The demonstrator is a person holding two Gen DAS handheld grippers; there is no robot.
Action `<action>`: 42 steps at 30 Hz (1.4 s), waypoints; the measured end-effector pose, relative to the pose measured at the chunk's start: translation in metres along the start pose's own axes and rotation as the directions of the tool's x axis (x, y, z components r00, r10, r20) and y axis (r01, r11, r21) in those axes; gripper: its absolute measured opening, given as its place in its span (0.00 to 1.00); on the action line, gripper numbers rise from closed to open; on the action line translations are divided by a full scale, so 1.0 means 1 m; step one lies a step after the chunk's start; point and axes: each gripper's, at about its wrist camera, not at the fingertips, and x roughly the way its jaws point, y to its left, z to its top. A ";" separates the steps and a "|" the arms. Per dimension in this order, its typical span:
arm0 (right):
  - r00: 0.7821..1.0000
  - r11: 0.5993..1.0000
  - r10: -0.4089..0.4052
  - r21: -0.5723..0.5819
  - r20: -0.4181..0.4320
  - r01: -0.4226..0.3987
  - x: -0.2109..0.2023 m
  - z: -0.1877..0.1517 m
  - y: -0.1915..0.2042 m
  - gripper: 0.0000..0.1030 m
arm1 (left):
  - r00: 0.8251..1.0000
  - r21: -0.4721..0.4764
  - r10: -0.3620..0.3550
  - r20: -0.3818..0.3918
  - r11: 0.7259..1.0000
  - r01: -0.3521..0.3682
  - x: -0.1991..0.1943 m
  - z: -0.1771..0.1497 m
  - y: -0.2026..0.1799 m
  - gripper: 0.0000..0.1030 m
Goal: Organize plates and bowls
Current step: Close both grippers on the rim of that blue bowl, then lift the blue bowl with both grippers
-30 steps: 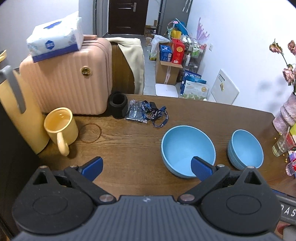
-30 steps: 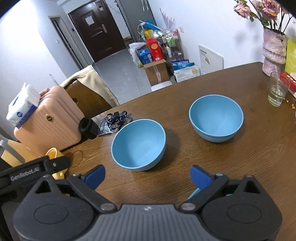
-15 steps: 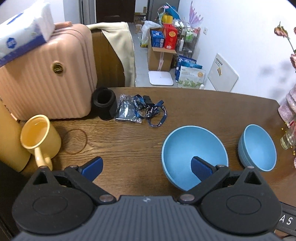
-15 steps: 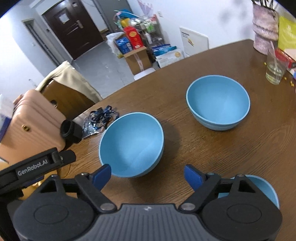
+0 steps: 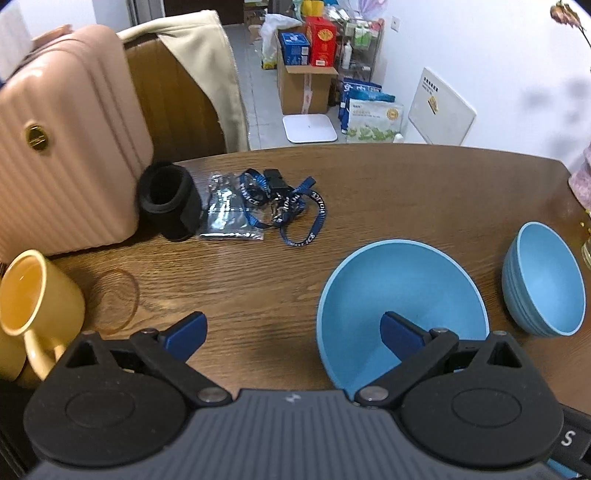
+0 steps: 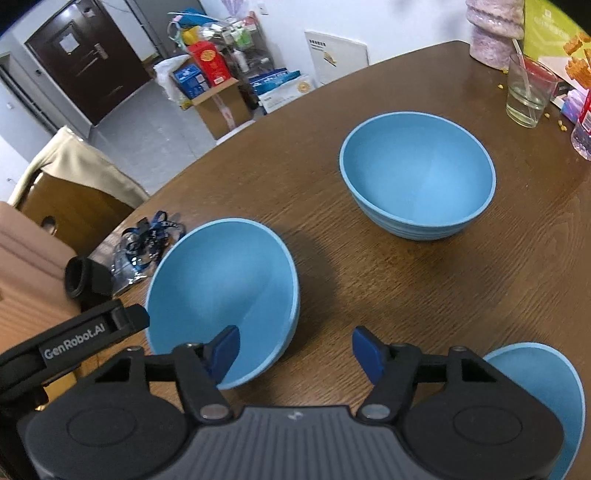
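A single blue bowl [image 5: 399,291] [image 6: 225,280] sits near the table's front. My left gripper [image 5: 291,332] is open, its right finger over the bowl's inside and its left finger outside. My right gripper [image 6: 295,349] is open, its left finger inside the bowl's near rim and its right finger outside. A stack of blue bowls [image 6: 417,173] [image 5: 543,284] stands further right. Another blue dish [image 6: 543,398] shows under my right gripper's right side.
A yellow mug [image 5: 33,302], a pink suitcase [image 5: 62,162], a black cylinder [image 5: 170,201] and a blue lanyard [image 5: 284,206] lie on the table's left. A glass [image 6: 528,92] and a vase [image 6: 495,29] stand at the far right. The table edge runs along the back.
Both grippers have moved closer to the single blue bowl. The right gripper's left finger now reaches into the bowl's rim, and the left gripper's right finger is deeper over it.
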 end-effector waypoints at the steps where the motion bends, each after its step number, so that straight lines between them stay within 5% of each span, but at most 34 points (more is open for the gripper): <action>1: 1.000 1.000 -0.005 0.005 -0.002 0.005 0.003 0.002 0.001 0.60 | 1.000 0.006 -0.002 -0.001 1.000 0.002 0.003 0.002 -0.002 0.99; 7: 0.999 0.999 -0.027 0.036 -0.029 0.028 0.026 0.012 0.004 0.52 | 1.000 0.037 -0.006 -0.023 0.999 0.007 0.024 0.013 -0.012 0.85; 9: 0.999 0.999 -0.034 0.040 -0.036 0.036 0.032 0.016 0.007 0.49 | 0.999 0.049 0.000 -0.039 0.999 0.002 0.031 0.015 -0.016 0.73; 13: 0.998 0.998 -0.044 0.042 -0.047 0.046 0.043 0.021 0.010 0.42 | 0.998 0.061 -0.005 -0.058 0.998 0.008 0.042 0.017 -0.019 0.66; 27: 0.996 0.998 -0.035 0.054 -0.078 0.039 0.063 0.020 0.011 0.13 | 0.993 0.065 -0.029 -0.111 0.997 0.037 0.062 0.018 -0.019 0.18; 42: 0.997 0.998 -0.036 0.045 -0.066 0.039 0.066 0.019 0.010 0.06 | 0.994 0.074 -0.031 -0.102 0.997 0.038 0.062 0.017 -0.020 0.12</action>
